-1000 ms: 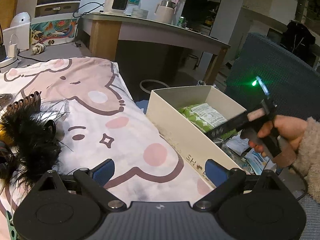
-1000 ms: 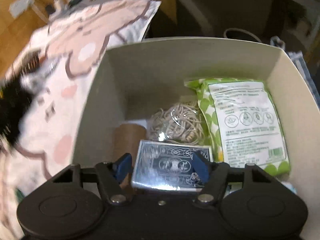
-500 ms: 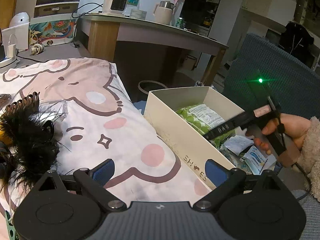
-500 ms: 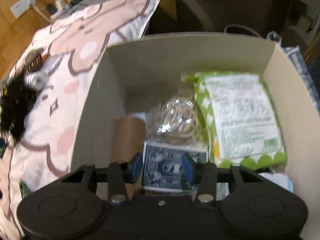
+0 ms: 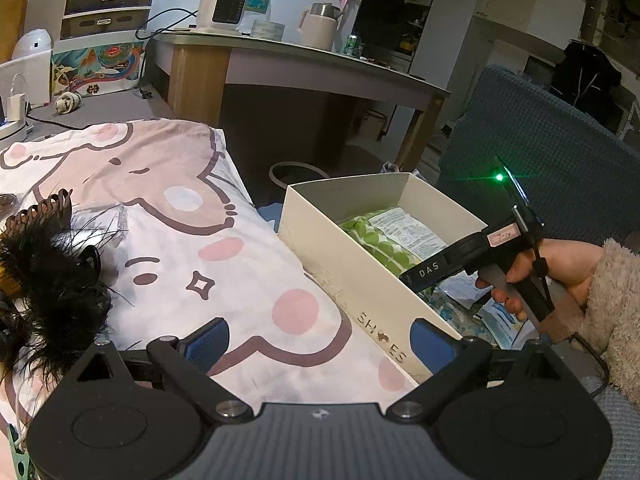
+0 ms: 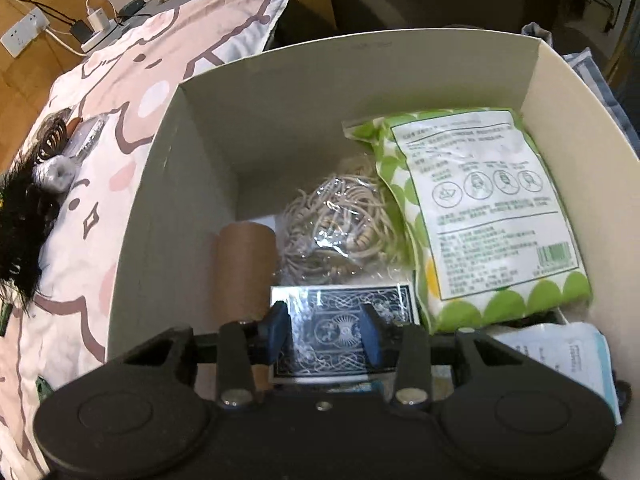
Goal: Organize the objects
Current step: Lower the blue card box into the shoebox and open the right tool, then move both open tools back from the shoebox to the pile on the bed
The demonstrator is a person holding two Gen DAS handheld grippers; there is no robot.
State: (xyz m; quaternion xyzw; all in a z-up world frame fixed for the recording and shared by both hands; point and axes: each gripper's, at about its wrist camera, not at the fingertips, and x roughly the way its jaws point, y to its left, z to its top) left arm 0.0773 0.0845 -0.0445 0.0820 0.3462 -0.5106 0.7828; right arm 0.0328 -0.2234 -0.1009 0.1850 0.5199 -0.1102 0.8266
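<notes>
Two grippers | right gripper (image 6: 324, 330) fingers just narrowed, clear above card deck (image 6: 344, 334) in shoebox (image 6: 168, 184); step: withdrawing after drop | left gripper (image 5: 320, 344) fingers spread, empty over bed (image 5: 240, 264); next: fetch feathered clip (image 5: 48, 276)

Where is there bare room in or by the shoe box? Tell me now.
Free: the far-left corner of the shoe box, behind the cardboard tube and rubber-band bag; also the bedspread between shoe box and black feathers. Crowded: near end and right side, under green packet and card deck.
</notes>
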